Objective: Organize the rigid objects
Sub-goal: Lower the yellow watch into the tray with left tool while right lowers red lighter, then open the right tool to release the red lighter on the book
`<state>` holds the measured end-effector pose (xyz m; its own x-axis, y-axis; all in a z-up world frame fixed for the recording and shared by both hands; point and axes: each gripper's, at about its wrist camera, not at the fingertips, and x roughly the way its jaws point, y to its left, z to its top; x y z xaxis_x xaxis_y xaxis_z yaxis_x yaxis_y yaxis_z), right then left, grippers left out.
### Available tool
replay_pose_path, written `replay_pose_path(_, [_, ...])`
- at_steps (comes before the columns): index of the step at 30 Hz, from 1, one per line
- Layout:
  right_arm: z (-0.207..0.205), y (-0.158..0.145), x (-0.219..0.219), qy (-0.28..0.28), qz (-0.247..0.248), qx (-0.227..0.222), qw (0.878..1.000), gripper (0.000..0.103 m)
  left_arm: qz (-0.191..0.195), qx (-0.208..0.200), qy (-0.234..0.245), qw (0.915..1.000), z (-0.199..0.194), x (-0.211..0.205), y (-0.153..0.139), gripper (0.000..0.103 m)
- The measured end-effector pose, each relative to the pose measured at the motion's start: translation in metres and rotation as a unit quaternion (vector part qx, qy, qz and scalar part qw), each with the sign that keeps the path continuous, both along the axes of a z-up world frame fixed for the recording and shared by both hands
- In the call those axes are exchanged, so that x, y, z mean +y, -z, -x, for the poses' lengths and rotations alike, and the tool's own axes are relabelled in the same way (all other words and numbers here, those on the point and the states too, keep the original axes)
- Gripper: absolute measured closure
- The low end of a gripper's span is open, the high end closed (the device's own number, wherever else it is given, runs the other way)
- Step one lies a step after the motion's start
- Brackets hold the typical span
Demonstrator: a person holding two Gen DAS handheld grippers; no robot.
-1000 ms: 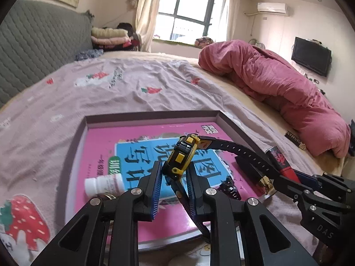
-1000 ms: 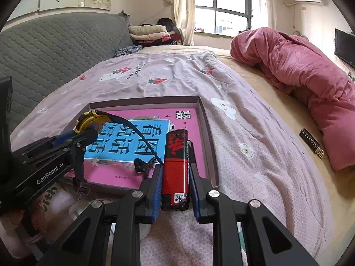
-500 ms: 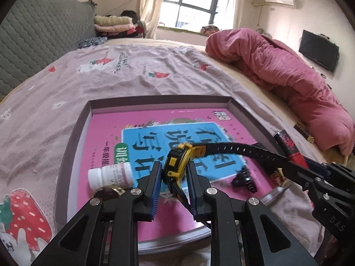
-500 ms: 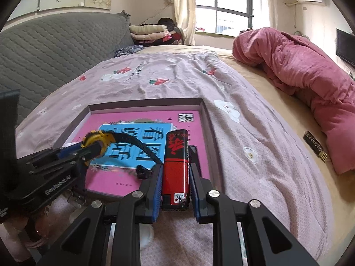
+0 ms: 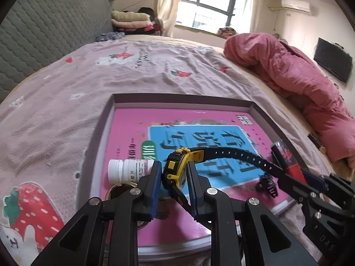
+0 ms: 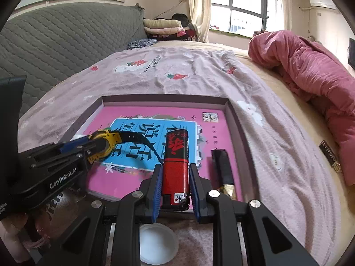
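Left to right.

Pill bottle (image 5: 127, 170): white, on its side inside the tray (image 5: 106, 124), on the pink book (image 5: 199, 119) that lines the tray floor. Already placed. A dark round thing just below it is half hidden by the fingers; cannot be told.

Left gripper (image 5: 174, 175): closed on the yellow-and-black watch (image 5: 175, 166), clamped at the case. The strap arcs right, out over the book. Watch hangs above the near part of the tray, not resting on it.

Black clip (image 5: 267, 182): small, lying on the book near the strap's end; details too small to read.

Right gripper (image 6: 175, 181): closed on the red-and-black lighter (image 6: 176, 161), held lengthwise, tip pointing over the tray.

Black bar (image 6: 221, 170) with a gold end: lying in the tray by its right wall, just beside the lighter.

Step in hand, as judged: carrying both items to the tray for set-down. Next move calls for lowering each onto a bare patch of book, clear of bottle, clip and bar, before loosening either grip.

Hard to make out: the near tray rim, covered by both grippers; a white round lid (image 6: 158, 242) on the bed below the right gripper, partly screened.
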<state>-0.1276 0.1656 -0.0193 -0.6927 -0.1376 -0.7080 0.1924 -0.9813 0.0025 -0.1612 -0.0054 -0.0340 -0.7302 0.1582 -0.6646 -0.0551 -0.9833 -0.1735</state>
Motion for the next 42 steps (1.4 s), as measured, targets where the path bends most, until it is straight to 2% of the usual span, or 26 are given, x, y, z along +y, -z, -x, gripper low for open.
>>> replay_pose_path(11, [0.005, 0.010, -0.020, -0.036, 0.015, -0.024, 0.999, 0.082, 0.001, -0.001, -0.020, 0.9998, 0.002, -0.010, 0.000, 0.080])
replay_pose_path(18, [0.006, 0.015, -0.038, -0.062, 0.005, -0.033, 0.998, 0.082, -0.001, 0.000, -0.019, 0.9998, 0.002, -0.011, 0.000, 0.080])
replay_pose_path(30, [0.005, 0.016, -0.030, -0.043, 0.006, -0.039, 0.998, 0.082, -0.002, 0.002, -0.009, 1.0000, 0.002, -0.008, -0.001, 0.080])
replay_pose_path(42, [-0.015, 0.004, 0.003, -0.017, 0.025, -0.030, 0.999, 0.082, 0.009, 0.012, 0.015, 0.9998, -0.003, 0.004, -0.005, 0.079])
